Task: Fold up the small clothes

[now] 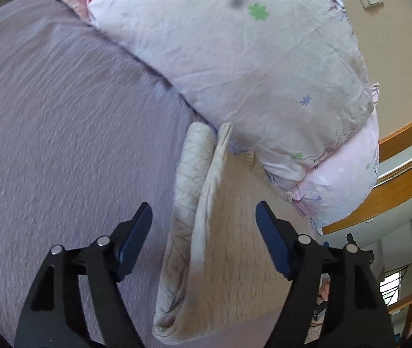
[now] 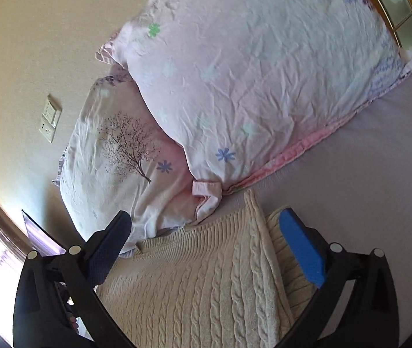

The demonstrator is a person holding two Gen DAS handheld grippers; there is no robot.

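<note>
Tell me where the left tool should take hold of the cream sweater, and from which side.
Judging from its pose, grip the raised fold ridge of the cream sweater. It stands up between the open left tool fingers, so come straight down from above, one finger on each side.

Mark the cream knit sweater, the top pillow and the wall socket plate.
cream knit sweater (image 2: 206, 284): right wrist view, on its cable-knit front panel.
top pillow (image 2: 249, 72): right wrist view, middle of its wrinkled pink case.
wall socket plate (image 2: 50, 117): right wrist view, centre of the plate.
</note>
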